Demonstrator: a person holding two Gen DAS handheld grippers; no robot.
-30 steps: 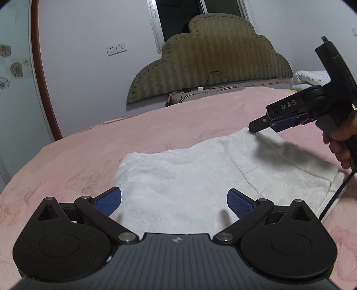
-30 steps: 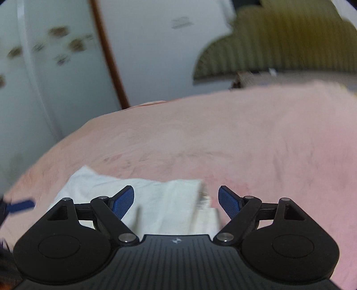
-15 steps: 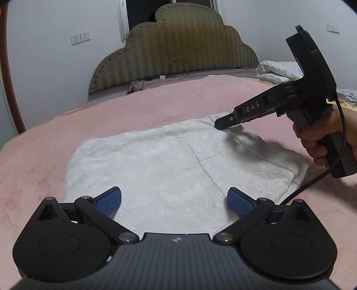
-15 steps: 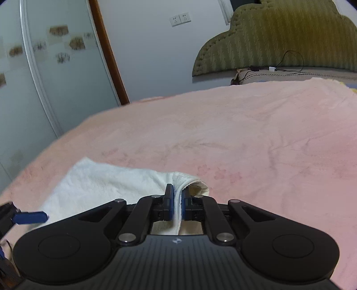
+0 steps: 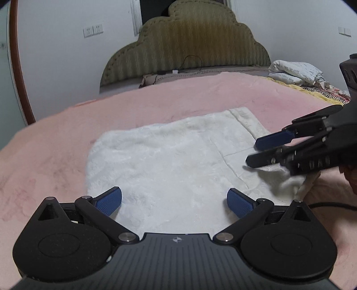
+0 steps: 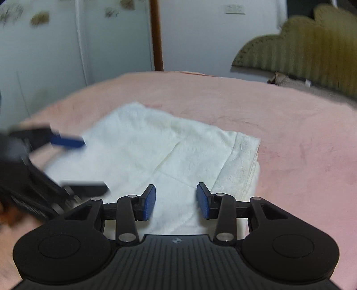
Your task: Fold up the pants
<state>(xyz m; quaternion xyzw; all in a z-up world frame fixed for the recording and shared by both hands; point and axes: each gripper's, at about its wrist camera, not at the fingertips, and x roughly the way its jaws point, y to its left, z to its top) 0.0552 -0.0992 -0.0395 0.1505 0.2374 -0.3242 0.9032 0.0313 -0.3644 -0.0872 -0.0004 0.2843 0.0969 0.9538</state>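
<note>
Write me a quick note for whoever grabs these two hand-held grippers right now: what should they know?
Left hand-held gripper: open, empty, over the near edge of the white pants.
Right hand-held gripper: jaws opening, nothing pinched, above the pants' right side.
Pants: lying folded into a flat rectangle on the pink blanket.
Done: at least one fold is in.
Left: probably another fold, then smoothing.

Pink fuzzy blanket [image 5: 200, 96] covers the whole bed. Olive scalloped headboard [image 5: 191, 46] w/ vertical ribbing at the back, black cable [image 5: 191, 61] draped along its base. Two wall sockets [image 5: 93, 30] left of it, dark window [image 5: 154, 11] above. Folded white printed bedding [image 5: 296, 71] at the right edge. Brown curved frame [image 6: 156, 33] btw pale panels w/ flower stickers [image 6: 40, 19] on the left
</note>
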